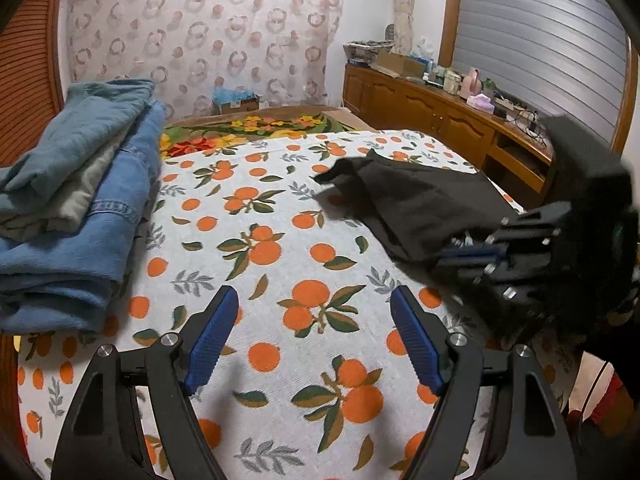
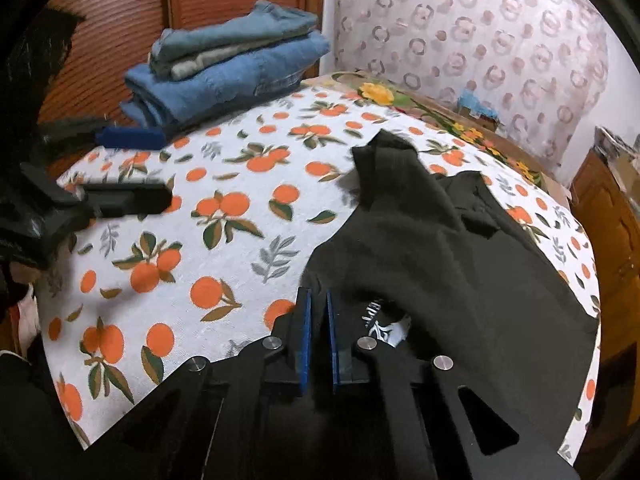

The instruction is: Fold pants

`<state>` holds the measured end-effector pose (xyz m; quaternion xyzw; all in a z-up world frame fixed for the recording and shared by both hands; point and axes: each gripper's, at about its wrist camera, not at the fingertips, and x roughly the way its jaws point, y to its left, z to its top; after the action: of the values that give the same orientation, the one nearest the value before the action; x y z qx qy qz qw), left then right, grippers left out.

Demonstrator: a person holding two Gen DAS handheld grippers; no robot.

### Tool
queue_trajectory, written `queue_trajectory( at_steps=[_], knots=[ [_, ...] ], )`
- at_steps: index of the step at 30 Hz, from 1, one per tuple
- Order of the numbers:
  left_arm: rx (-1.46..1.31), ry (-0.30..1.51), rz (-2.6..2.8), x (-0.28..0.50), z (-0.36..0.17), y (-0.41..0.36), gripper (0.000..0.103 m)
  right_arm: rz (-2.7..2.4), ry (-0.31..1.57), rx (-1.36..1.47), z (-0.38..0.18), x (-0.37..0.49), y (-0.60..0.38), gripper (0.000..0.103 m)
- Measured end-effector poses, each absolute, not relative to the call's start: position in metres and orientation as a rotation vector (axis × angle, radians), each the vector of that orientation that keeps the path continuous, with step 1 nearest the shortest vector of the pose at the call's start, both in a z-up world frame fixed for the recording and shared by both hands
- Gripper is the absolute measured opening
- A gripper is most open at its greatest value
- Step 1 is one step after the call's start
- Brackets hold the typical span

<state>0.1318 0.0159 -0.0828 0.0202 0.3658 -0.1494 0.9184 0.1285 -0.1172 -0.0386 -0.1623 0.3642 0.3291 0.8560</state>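
Black pants [image 1: 416, 204] lie bunched on the orange-print sheet at the right of the left wrist view. In the right wrist view the pants [image 2: 440, 248] spread from centre to right, with a white printed label showing near the fingers. My left gripper [image 1: 314, 340] is open and empty over bare sheet, left of the pants; it also shows in the right wrist view [image 2: 160, 168]. My right gripper [image 2: 318, 312] is nearly shut at the pants' near edge; whether cloth is pinched is unclear. It shows blurred in the left wrist view [image 1: 468, 246].
A stack of folded blue jeans [image 1: 76, 208] sits at the bed's left, also seen in the right wrist view [image 2: 228, 68]. A wooden sideboard [image 1: 448, 120] with clutter runs along the right wall. A patterned curtain [image 1: 200, 32] hangs behind the bed.
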Motion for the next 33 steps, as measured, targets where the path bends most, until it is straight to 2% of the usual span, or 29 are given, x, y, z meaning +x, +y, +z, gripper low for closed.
queue_trajectory(
  at_steps=[10, 21, 33],
  knots=[
    [0.076, 0.761, -0.362, 0.164, -0.078, -0.015, 0.079, 0.595, 0.657, -0.250, 0.005, 0.145, -0.176, 0.007],
    [0.131, 0.793, -0.406, 0.204, -0.081, -0.051, 0.079, 0.444, 0.651, -0.201, -0.001, 0.172, -0.231, 0.007],
    [0.164, 0.827, -0.428, 0.240, -0.090, -0.077, 0.079, 0.356, 0.672, -0.170, -0.006, 0.196, -0.240, 0.007]
  ],
)
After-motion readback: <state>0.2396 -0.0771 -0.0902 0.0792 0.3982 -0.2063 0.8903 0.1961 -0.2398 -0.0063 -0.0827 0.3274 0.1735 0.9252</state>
